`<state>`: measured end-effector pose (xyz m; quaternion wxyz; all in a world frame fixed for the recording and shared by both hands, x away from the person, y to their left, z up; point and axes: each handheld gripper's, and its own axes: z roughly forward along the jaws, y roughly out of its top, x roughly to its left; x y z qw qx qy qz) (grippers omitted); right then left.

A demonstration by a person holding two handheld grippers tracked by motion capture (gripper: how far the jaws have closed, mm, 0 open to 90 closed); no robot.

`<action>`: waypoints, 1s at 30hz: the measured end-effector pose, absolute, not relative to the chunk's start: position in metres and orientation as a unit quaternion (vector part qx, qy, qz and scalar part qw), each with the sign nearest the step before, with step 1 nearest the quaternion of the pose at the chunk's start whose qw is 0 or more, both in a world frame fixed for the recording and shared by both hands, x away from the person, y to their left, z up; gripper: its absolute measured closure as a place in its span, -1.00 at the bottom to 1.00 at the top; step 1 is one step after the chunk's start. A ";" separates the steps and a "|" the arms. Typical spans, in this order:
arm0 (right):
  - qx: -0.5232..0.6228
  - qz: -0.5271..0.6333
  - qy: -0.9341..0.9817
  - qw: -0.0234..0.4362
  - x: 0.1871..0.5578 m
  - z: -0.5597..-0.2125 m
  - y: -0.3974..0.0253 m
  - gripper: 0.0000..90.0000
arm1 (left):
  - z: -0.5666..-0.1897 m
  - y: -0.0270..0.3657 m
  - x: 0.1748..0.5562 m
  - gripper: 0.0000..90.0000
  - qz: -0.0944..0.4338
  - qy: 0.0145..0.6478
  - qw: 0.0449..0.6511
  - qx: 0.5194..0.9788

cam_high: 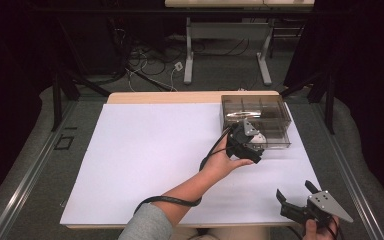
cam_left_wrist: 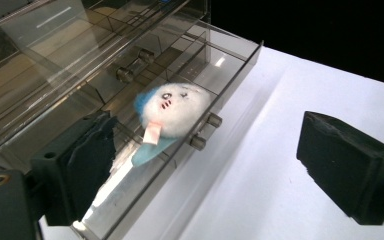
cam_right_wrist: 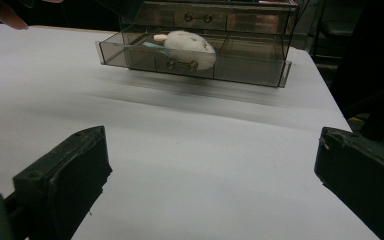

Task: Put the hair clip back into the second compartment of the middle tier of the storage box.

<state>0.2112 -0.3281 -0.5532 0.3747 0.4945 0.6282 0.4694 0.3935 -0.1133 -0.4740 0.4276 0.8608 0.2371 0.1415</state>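
Inside the open drawer [cam_left_wrist: 215, 65] lies a plush toy [cam_left_wrist: 177, 107]; both grippers' fingers wide

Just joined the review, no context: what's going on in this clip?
A person works at a white table with a hand-held gripper in each hand. The left hand-held gripper is at the pulled-out drawer of a clear drawer box, jaws open, holding nothing. A small white and blue plush toy lies in that drawer. The right hand-held gripper waits open near the table's front edge, away from the box.
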 end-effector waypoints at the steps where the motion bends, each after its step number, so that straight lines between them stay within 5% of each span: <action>1: 0.495 0.469 0.628 0.375 0.211 -0.553 -0.328 -0.98 | -0.473 -0.111 0.392 -0.82 0.142 0.235 0.430 0.860; 30: 0.494 0.469 0.630 0.373 0.211 -0.553 -0.327 -0.98 | -0.464 -0.038 0.346 -0.96 0.141 0.197 0.457 0.856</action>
